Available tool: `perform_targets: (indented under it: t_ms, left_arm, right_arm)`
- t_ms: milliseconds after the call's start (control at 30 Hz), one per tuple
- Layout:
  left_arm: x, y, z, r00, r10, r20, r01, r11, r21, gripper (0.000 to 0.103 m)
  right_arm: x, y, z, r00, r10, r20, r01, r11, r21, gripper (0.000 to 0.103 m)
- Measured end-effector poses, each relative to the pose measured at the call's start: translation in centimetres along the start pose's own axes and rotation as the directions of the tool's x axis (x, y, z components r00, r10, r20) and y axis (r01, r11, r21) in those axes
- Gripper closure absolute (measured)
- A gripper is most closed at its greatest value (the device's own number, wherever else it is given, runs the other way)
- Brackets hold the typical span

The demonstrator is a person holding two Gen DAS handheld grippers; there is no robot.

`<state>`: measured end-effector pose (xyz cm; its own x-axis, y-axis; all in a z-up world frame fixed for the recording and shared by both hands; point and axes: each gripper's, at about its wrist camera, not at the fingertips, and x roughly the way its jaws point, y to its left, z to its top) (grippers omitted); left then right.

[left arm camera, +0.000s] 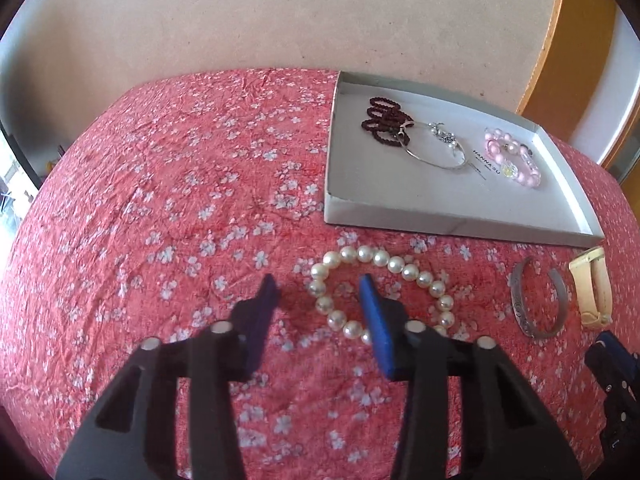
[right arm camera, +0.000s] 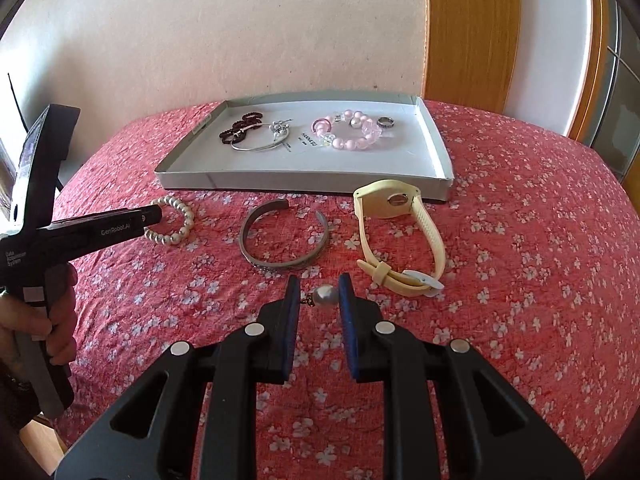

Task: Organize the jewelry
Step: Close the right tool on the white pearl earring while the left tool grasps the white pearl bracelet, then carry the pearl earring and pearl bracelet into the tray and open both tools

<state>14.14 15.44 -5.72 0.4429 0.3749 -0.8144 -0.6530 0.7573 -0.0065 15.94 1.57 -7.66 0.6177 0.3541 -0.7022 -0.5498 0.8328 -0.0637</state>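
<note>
A white pearl bracelet (left arm camera: pixel 384 258) (right arm camera: pixel 180 216) lies on the red floral cloth just in front of the white tray (left arm camera: pixel 384 216) (right arm camera: pixel 300 178). My left gripper (left arm camera: pixel 318 292) (right arm camera: pixel 154 216) straddles the bracelet's left side, one finger inside the loop and one outside. Its pads stand apart from the beads, so it is open. My right gripper (right arm camera: pixel 319 294) is shut on a small pearl earring (right arm camera: pixel 325 295) with a gold hook, held a little above the cloth.
The tray holds a dark bead bracelet (right arm camera: pixel 240 126), a silver bangle (right arm camera: pixel 260 144), a pink bead bracelet (right arm camera: pixel 348 132) and a ring (right arm camera: pixel 386 122). On the cloth in front of it lie a silver cuff (right arm camera: pixel 280 266) (left arm camera: pixel 536 308) and a cream watch (right arm camera: pixel 384 204) (left arm camera: pixel 592 292).
</note>
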Motion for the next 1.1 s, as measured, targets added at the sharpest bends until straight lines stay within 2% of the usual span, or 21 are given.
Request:
perform_targets:
  t_ms: [33,100,167,267,433,667,800,1100]
  left_arm:
    - [0.0,-0.3,0.0,1.0,0.01,0.001,-0.01,1.0,0.009,0.074]
    - [0.0,-0.7,0.1,1.0,0.013,0.001,-0.013,1.0,0.022,0.088]
    - [0.0,-1.3,0.0,1.0,0.025,0.003,-0.025,0.999,0.041,0.093]
    - [0.1,-1.8,-0.1,0.999,0.04,0.009,-0.04,0.997,0.061,0.093]
    - [-0.7,-0.9,-0.1,1.0,-0.028,-0.005,0.028,0.999,0.03,0.094]
    - [-4.5,-0.3,0.8,0.993,-0.101,0.061,0.099,0.995,0.031,0.094]
    - [-7.1,-0.4,1.6,0.984,-0.144,0.107,0.141,0.989,0.04,0.094]
    - [-11.5,-1.0,2.2,0.968,-0.186,0.169,0.177,0.982,0.068,0.094]
  right_arm:
    - [0.0,0.0,0.0,1.0,0.002,-0.001,-0.002,1.0,0.002,0.083]
    - [0.0,0.0,0.0,1.0,0.006,-0.004,-0.006,1.0,0.006,0.083]
    - [0.0,0.0,0.0,1.0,0.006,-0.003,-0.006,1.0,0.008,0.083]
    - [-0.3,-0.1,0.1,1.0,0.005,0.001,-0.005,1.0,0.012,0.083]
    - [-1.2,-0.1,0.4,1.0,0.001,0.021,-0.001,1.0,0.013,0.083]
    - [-2.3,-0.1,0.9,0.999,0.003,0.051,-0.005,1.0,0.021,0.083]
    - [-3.0,0.1,1.1,0.998,0.005,0.064,-0.006,1.0,0.019,0.083]
    - [-4.0,0.4,1.5,0.996,0.013,0.085,-0.015,1.0,0.024,0.083]
